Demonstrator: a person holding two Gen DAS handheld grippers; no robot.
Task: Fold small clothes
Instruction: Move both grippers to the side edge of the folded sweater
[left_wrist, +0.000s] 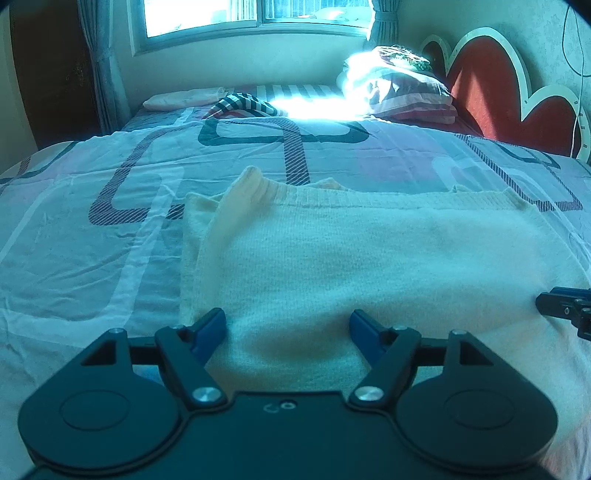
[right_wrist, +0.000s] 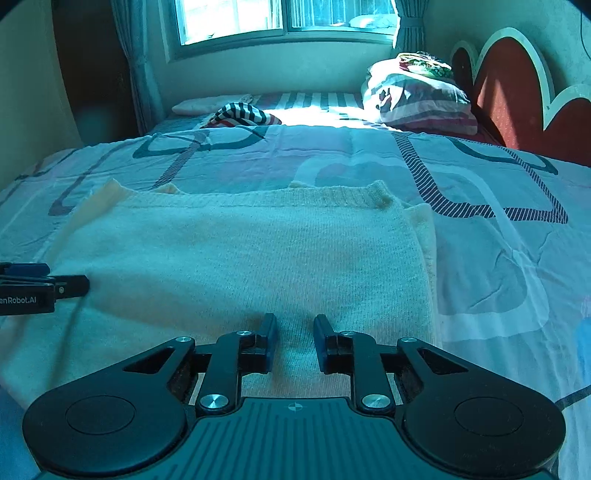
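A cream knit sweater (left_wrist: 369, 258) lies flat on the bed (left_wrist: 92, 240), near both grippers. The left gripper (left_wrist: 288, 326) and right gripper (right_wrist: 295, 341) hover over its near edge, fingers spread, pinching nothing.

Left tool (left_wrist: 288, 326): fingers spread wide, nothing between them, held low, pointing toward the far side. Right tool (right_wrist: 295, 332): fingers parted by a narrower gap, nothing between them, level with the left, just beside it.
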